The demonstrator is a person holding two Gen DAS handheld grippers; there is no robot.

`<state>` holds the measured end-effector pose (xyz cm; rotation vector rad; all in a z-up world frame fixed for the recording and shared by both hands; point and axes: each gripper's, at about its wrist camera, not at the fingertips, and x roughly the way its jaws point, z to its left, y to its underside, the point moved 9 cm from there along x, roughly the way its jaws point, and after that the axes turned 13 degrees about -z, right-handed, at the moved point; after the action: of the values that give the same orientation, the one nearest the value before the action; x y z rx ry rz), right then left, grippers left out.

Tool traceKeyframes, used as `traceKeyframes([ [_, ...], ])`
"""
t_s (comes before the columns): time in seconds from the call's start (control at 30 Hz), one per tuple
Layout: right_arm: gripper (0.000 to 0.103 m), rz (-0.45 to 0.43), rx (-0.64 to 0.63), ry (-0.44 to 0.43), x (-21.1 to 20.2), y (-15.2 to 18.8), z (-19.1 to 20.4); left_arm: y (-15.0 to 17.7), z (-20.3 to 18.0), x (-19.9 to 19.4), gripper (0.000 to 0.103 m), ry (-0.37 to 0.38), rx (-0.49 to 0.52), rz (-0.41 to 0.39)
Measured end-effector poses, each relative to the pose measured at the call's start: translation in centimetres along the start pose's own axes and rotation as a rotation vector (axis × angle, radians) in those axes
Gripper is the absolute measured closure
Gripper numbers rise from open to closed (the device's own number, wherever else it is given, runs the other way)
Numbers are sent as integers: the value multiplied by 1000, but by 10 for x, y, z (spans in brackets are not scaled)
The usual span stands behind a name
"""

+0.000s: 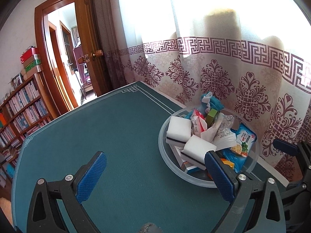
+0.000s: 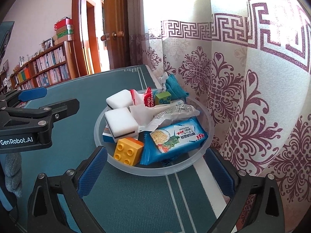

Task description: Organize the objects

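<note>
A clear plastic bowl (image 2: 175,169) stands on the green table mat next to the curtain. It holds a yellow toy brick (image 2: 128,152), a blue cracker packet (image 2: 175,141), two white sponges (image 2: 121,125), a green cube (image 2: 163,98), a red-and-white packet (image 2: 148,99), crumpled white wrappers and a teal cloth (image 2: 175,87). My right gripper (image 2: 156,172) is open, its blue pads flanking the bowl's near rim; whether they touch it is unclear. My left gripper (image 1: 155,176) is open over bare mat, left of the bowl (image 1: 186,176), with nothing between its fingers.
A patterned curtain (image 2: 252,97) hangs close behind and to the right of the bowl, at the table's edge. The green mat (image 1: 97,126) stretches left of the bowl. An open wooden door (image 1: 87,38) and a bookshelf (image 1: 21,106) lie beyond the table's far edge.
</note>
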<state>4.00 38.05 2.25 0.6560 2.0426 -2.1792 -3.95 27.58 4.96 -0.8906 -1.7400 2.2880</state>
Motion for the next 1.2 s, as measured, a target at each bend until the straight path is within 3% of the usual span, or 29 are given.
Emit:
traceKeyframes([
  [0.2, 2, -30, -36, 31, -3, -5, -1, 0, 3, -5, 0, -38, 14, -10],
  [0.57, 2, -41, -46, 8, -1, -6, 2, 8, 0, -9, 0, -39, -8, 6],
  [0.8, 2, -98, -80, 38, 3, -18, 2, 10, 4, -12, 0, -53, -19, 9],
  [1.2, 2, -73, -67, 36, 11, -12, -2, 12, -4, -14, 0, -26, -17, 15],
])
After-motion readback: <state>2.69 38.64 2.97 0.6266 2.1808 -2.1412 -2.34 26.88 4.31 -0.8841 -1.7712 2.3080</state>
